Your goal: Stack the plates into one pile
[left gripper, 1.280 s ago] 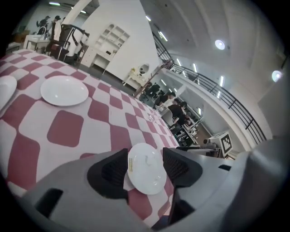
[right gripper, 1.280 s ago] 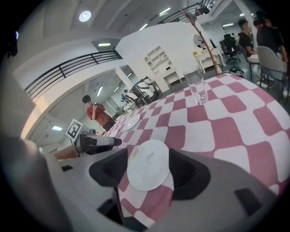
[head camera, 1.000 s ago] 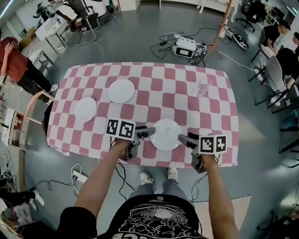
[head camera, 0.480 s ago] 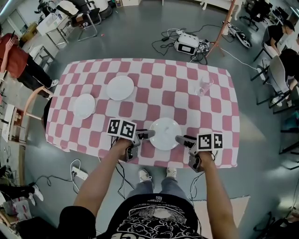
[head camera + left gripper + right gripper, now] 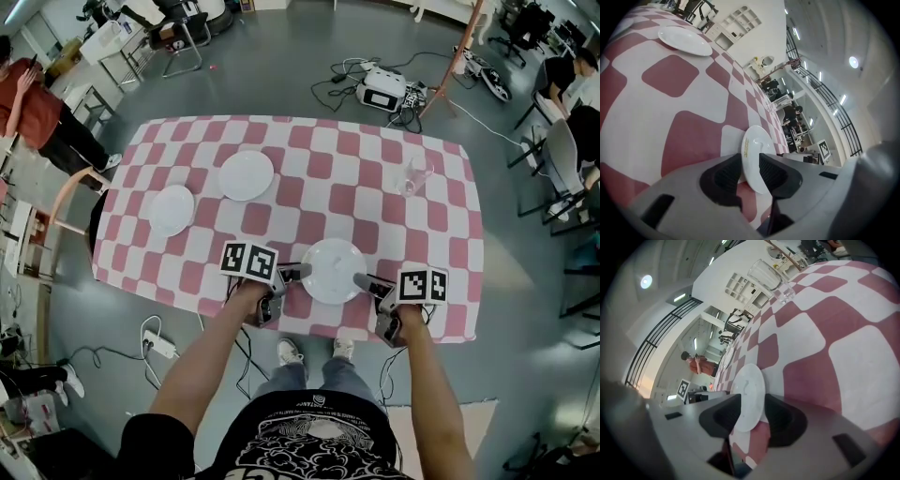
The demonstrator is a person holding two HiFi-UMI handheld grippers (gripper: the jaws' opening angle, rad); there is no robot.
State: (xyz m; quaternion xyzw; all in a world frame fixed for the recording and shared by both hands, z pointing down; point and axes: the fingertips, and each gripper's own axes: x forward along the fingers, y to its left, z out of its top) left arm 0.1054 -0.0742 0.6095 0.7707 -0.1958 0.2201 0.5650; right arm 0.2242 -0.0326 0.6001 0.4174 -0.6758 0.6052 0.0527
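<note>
On the table (image 5: 375, 202) before you, near plate (image 5: 334, 270) at the middle of your edge, left plate (image 5: 172, 210) farther back on your left, far plate (image 5: 246, 175) behind it and a little to the right, glass (image 5: 415, 174) at the far right, all well apart

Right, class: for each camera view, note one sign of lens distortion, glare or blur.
Head view: sharp, but the wide lens bows the edges of the pink-and-white checked tablecloth. Left gripper view: black round vignette, a ceiling lamp glares, the round white plate is crisp. Right gripper view: same vignette; the clear drinking glass leans, stretched.
</note>
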